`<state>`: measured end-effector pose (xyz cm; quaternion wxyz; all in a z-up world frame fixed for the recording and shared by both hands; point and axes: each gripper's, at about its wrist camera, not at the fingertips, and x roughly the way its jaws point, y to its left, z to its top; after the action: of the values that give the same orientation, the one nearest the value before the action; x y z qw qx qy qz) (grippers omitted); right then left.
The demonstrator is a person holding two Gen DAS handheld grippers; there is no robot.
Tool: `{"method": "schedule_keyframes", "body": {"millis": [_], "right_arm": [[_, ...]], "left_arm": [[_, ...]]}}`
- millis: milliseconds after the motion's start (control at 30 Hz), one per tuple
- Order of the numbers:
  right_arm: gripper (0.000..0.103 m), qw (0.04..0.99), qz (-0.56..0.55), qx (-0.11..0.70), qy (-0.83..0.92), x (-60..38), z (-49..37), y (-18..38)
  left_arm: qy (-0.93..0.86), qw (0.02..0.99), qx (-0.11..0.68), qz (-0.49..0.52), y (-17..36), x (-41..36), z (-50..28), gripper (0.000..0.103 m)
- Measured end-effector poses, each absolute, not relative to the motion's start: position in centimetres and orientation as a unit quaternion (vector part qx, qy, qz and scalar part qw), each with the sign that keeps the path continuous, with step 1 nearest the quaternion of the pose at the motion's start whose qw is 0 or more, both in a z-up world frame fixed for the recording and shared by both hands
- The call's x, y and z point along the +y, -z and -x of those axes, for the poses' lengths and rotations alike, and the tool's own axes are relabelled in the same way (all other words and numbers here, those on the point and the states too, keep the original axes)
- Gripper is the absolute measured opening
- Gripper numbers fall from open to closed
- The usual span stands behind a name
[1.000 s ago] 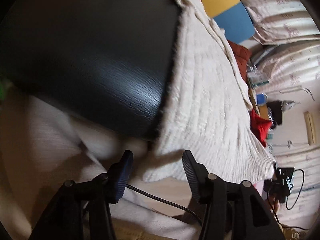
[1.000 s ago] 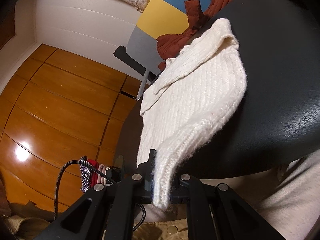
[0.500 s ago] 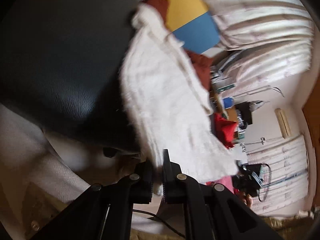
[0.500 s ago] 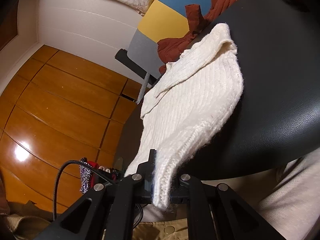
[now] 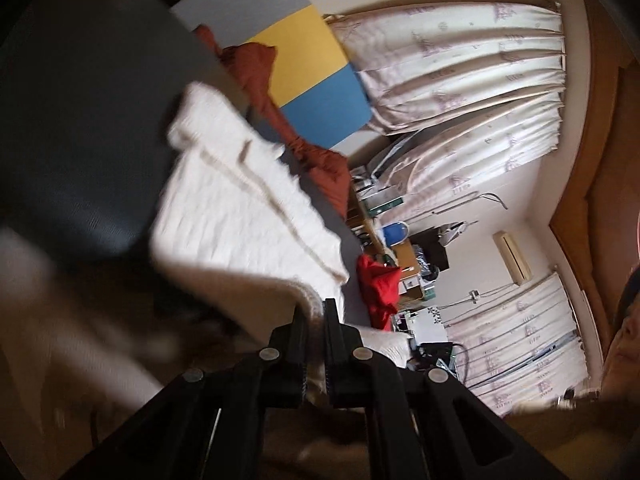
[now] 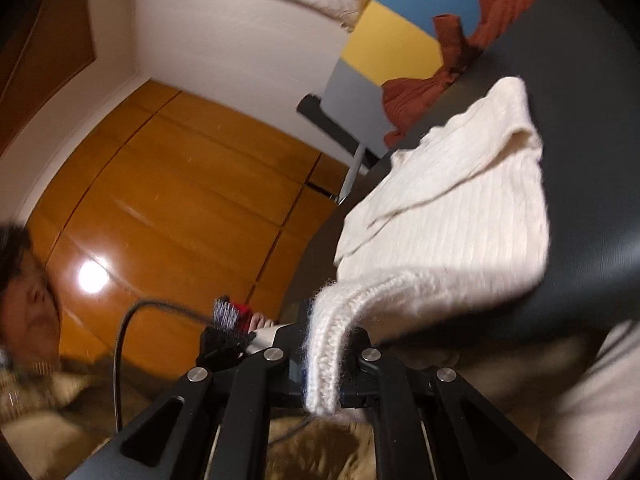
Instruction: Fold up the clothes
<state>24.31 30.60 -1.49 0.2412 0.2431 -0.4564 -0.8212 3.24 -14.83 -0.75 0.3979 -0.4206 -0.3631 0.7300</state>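
Since the earlier frame the left gripper has gone from spread wide beside the hem to pinching it, and we see it lifted off the table: the near corner of the cream ribbed-knit sweater now hangs from its pressed-together fingers, a shaded fold curling beneath. The left view has swung toward the pale patterned curtains. The right gripper holds as before, clamped on the other hem corner, though the knit there sits a little higher too.

The sweater is thick, fuzzy, with lengthwise ribs and a rolled hem edge draped over the right fingers. A sleeve lies folded across the body, its edge a raised seam running diagonally.

It lies on the dark, leather-grained black table, most of it flat, only the near edge raised. Its long axis runs from the table's near edge, where both grippers grip, toward the far edge; the far end bunches into a thick roll pointing at the rust-brown garment heaped at the table's far edge. Beyond that stands a yellow, blue and grey panel. A red cloth lies off the table's right edge.
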Motion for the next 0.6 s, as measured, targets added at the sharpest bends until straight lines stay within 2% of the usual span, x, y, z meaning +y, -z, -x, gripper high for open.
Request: {"method": "schedule_keyframes", "body": {"millis": [133,300,600], "right_arm": [[0.009,0.220,-0.241,-0.449,0.832,32.9,-19.6,1.0],[0.009,0.183,-0.254,-0.480,0.819,36.5,-11.7,0.4],[0.009,0.105,-0.312,-0.562,0.759,41.3,-1.6,6.5]], "left_arm": [[-0.731,0.389,-0.377,0.415,-0.1,-13.6,3.2,0.005],[-0.733,0.365,-0.388,0.423,0.4,-11.6,10.4,0.005],[-0.729,0.291,-0.389,0.482,6.4,-7.2,19.3,0.005]]}}
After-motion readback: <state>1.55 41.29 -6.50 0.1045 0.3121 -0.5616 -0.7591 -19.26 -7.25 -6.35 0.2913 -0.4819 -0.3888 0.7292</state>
